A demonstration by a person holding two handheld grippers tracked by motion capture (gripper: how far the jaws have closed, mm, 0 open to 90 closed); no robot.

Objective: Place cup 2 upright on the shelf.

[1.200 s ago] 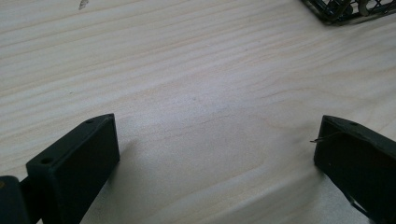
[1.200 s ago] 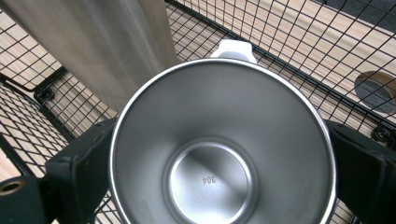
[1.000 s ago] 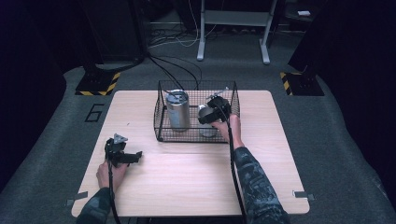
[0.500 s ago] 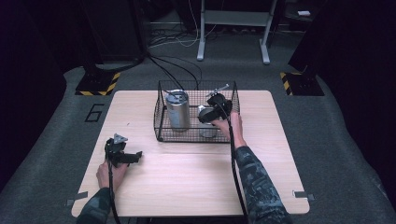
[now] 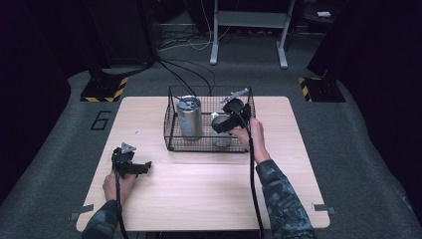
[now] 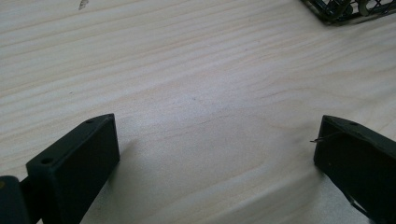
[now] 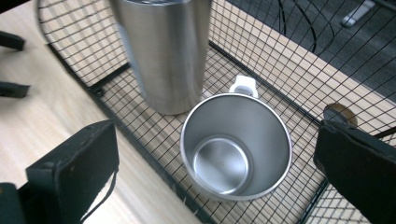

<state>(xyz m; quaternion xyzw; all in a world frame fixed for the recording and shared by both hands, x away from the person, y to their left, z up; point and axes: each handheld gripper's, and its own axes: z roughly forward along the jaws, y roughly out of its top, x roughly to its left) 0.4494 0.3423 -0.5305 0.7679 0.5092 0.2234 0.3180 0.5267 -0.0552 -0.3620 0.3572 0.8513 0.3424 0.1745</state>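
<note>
Surface: pale wooden table (image 5: 199, 199) on a grey carpeted floor, dark room around it
Basket: black wire basket (image 5: 171, 124) at the table's far middle
Inside it: tall lidded steel tumbler (image 5: 189, 118) upright, just beside an open steel cup (image 7: 236, 144)
Right gripper (image 5: 225, 122): hovers above the open cup, jaws wide apart, nothing held
Left gripper (image 5: 130, 166): low over bare wood near the front left, jaws apart

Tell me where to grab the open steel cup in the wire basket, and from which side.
Probably by the rim, from straight above. The steel cup stands upright with its mouth open and empty, so one jaw can go inside and one outside. The tall tumbler crowds one side, so pinch the wall away from it. The right gripper hangs open above it.
</note>
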